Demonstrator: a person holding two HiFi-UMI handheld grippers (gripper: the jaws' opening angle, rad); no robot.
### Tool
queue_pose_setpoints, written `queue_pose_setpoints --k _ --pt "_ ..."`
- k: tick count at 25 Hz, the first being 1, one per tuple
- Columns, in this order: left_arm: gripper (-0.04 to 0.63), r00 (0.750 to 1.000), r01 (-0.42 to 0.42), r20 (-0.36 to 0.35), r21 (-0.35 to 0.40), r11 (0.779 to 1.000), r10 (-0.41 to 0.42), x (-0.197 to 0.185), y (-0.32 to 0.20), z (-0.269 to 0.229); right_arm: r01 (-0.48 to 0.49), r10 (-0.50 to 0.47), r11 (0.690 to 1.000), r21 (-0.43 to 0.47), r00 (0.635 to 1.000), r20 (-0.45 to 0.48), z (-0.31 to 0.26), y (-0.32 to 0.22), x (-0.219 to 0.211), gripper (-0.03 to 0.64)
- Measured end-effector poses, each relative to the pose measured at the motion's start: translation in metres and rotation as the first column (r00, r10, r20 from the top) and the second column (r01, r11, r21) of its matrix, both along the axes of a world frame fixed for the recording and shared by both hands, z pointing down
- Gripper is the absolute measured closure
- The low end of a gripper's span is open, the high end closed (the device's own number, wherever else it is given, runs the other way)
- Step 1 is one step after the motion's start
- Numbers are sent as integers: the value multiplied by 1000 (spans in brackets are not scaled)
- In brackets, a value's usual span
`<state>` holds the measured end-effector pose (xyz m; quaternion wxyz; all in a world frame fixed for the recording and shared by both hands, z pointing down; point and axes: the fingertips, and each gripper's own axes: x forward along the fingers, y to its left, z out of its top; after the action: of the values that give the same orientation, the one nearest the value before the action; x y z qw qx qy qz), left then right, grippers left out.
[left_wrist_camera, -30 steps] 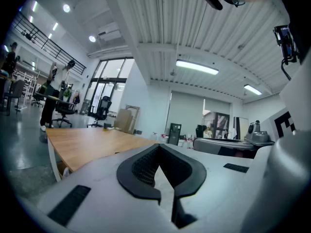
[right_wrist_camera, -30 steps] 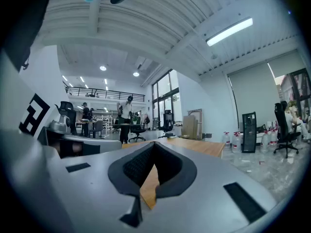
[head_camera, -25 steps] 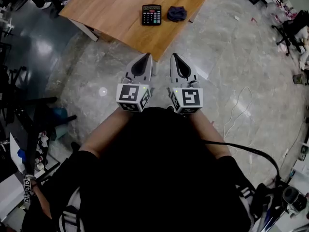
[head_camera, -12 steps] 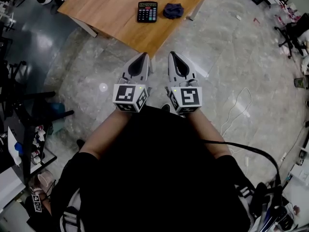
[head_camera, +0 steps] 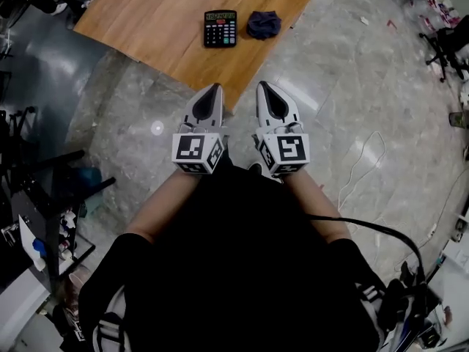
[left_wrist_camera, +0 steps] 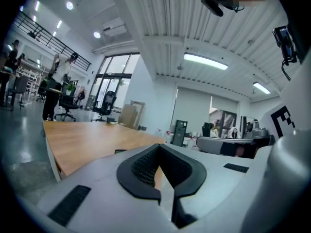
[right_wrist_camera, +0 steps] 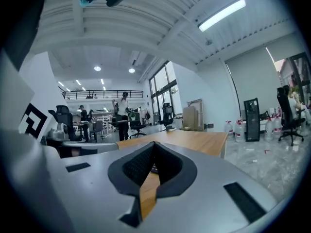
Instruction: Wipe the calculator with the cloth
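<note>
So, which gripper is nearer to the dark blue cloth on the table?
Right. The right gripper points almost straight at the cloth, short of the table. The left gripper is beside it, lined up more with the calculator. Neither touches the cloth.

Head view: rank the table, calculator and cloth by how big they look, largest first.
1. The table, by far the largest.
2. The calculator and the cloth look about alike. The calculator is perhaps slightly larger, but it is too close to rank.
</note>
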<state>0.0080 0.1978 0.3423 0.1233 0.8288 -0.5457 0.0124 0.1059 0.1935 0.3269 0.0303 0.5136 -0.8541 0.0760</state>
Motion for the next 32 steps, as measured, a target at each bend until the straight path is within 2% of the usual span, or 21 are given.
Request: queue_pose_setpoints --k 6,10,17,23,27,31,32 --pt "589 999 -47 8 -18 999 47 -30 -103 9 -39 39 999 -7 999 -16 7 -95 -29 601" --pt "589 999 -39 9 -37 999 40 -53 -156 11 -58 57 998 -17 998 -29 6 -146 -53 601" --pt "589 997 -62 29 -137 989 66 -78 -211 43 -107 102 991 -81 993 -62 27 -206 -65 601" --pt "588 995 -76 43 -226 971 88 -84 -245 87 -89 65 971 -220 991 -114 86 -250 -65 601" --pt "588 994 -71 63 -306 949 95 -82 -264 133 -60 4 936 -347 987 -160 147 -266 -66 601" --pt "588 989 -97 58 -430 898 134 -81 -278 181 -48 -42 900 -433 980 -195 197 -278 -70 601" --pt "567 989 -104 44 -453 886 139 -81 -281 189 -46 -50 892 -449 979 -199 206 -281 -70 601"
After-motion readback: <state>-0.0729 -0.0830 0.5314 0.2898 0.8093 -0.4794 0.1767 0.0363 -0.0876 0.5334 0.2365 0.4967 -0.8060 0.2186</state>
